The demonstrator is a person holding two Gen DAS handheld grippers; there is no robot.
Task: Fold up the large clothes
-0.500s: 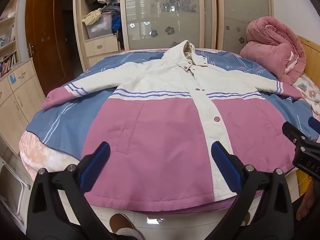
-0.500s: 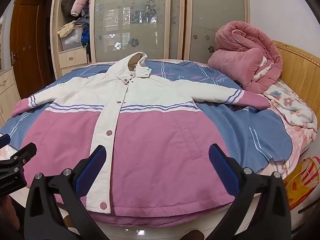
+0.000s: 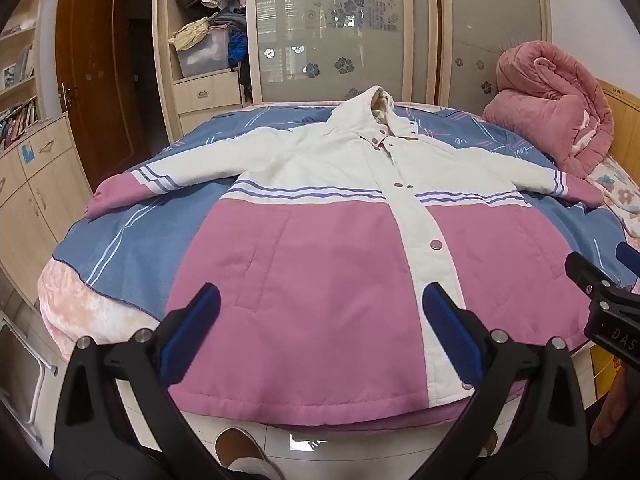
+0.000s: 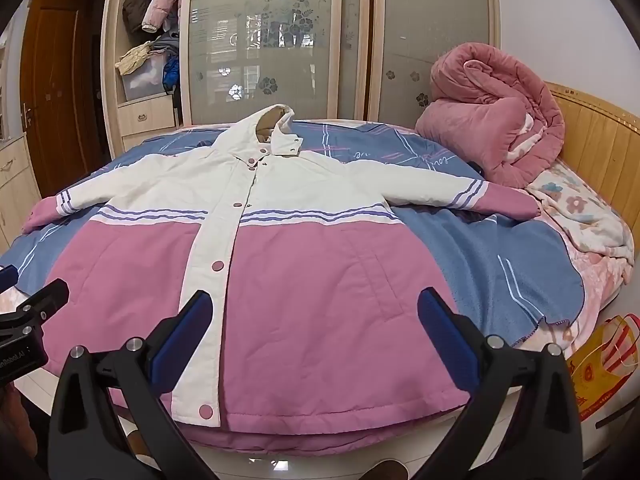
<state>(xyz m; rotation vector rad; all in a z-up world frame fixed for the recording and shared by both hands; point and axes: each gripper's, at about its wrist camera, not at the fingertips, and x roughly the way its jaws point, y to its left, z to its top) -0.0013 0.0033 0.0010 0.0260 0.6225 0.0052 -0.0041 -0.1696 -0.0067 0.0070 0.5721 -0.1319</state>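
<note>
A pink and white hooded jacket (image 3: 320, 264) lies flat and face up on the bed, buttoned, both sleeves spread out; it also shows in the right wrist view (image 4: 304, 280). Its hem hangs at the near bed edge. My left gripper (image 3: 320, 332) is open and empty, held above the hem left of the button strip. My right gripper (image 4: 316, 336) is open and empty, above the hem right of the strip. Each gripper shows at the edge of the other's view.
A blue striped blanket (image 3: 132, 244) covers the bed. A rolled pink quilt (image 4: 492, 128) sits at the far right by the wooden headboard (image 4: 600, 144). A wardrobe (image 3: 344, 28) stands behind, low cabinets (image 3: 36, 184) on the left. A yellow bag (image 4: 600, 364) lies on the floor at right.
</note>
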